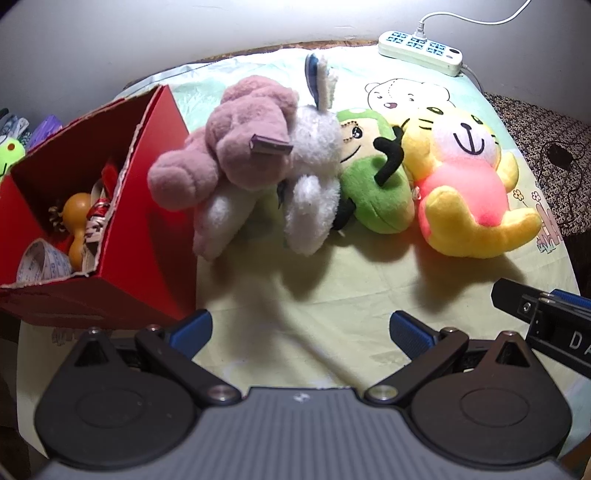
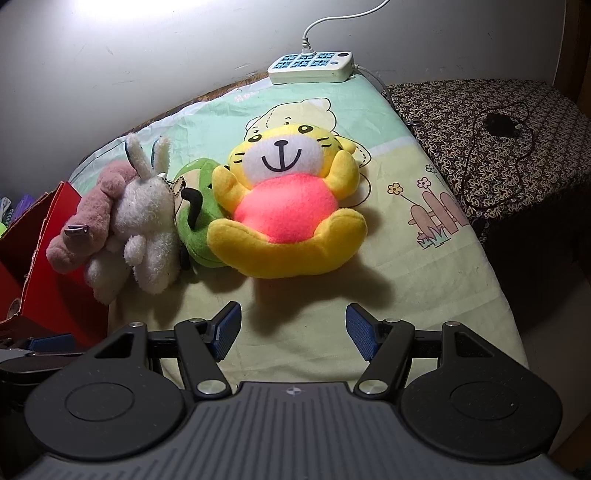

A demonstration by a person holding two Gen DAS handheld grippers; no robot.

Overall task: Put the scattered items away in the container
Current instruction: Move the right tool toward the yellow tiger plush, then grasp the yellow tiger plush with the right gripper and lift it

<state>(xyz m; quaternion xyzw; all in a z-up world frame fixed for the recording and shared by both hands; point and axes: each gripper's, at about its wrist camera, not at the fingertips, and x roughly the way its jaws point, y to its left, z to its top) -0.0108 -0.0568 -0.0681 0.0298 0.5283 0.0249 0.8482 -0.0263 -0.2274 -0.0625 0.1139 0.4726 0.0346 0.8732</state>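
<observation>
Hovering wide open and empty, the right gripper (image 2: 293, 334) sits just short of the yellow plush tiger (image 2: 286, 206) lying on the sheet. Looks light and squishy, so I'd pinch its fat pink belly. Red box (image 1: 147, 177) waits off left, left gripper (image 1: 299, 336) open and empty too

Power strip: pale green plastic power strip (image 2: 310, 67) with blue sockets, at the far edge against the wall.
Cord: 1 white cord (image 2: 343, 20) plugged into it.
Cover: pale green cartoon-printed cloth (image 2: 402, 122) spread over the surface.
Side surface: brown floral patterned cloth (image 2: 491, 147), carrying a black cable (image 2: 498, 123).
Wall: plain white wall (image 2: 147, 55).
</observation>
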